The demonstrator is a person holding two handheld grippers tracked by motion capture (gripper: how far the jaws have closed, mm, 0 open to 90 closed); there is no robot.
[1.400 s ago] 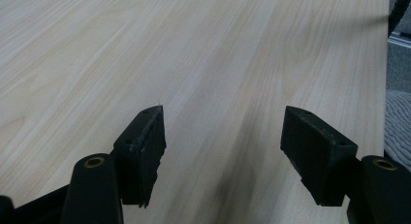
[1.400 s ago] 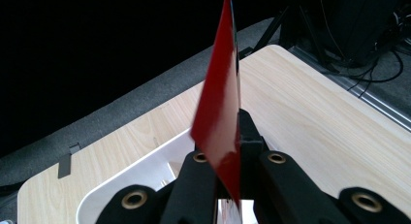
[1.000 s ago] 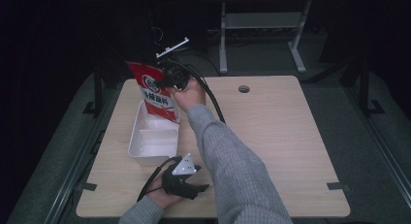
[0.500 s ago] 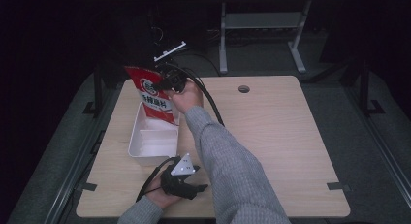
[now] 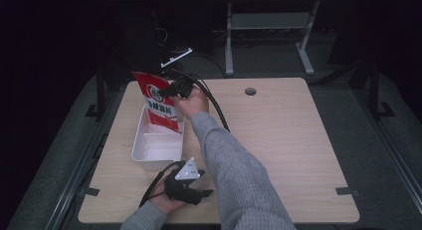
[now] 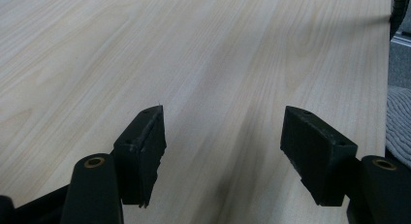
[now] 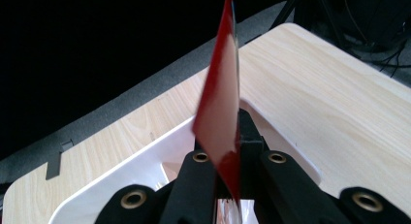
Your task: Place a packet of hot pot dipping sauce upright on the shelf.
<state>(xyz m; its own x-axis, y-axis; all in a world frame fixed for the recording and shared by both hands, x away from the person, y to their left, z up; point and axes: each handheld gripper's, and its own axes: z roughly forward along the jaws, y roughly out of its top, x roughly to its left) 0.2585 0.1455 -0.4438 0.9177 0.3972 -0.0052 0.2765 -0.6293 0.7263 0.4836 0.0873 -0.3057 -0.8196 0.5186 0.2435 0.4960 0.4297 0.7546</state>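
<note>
Placement looks like the step in hand: the right gripper (image 5: 171, 90) has its 2 jaws clamped on the edge of a red pouch (image 5: 159, 103), held upright over the far end of the white tray (image 5: 141, 153). The left gripper (image 5: 185, 182) rests on the table (image 5: 288, 140), jaws apart and empty. Next, I judge, the pouch must be lowered into the tray before the jaws part.

Light wooden table (image 5: 298, 140), grey carpet (image 5: 388, 155), dark room beyond.
</note>
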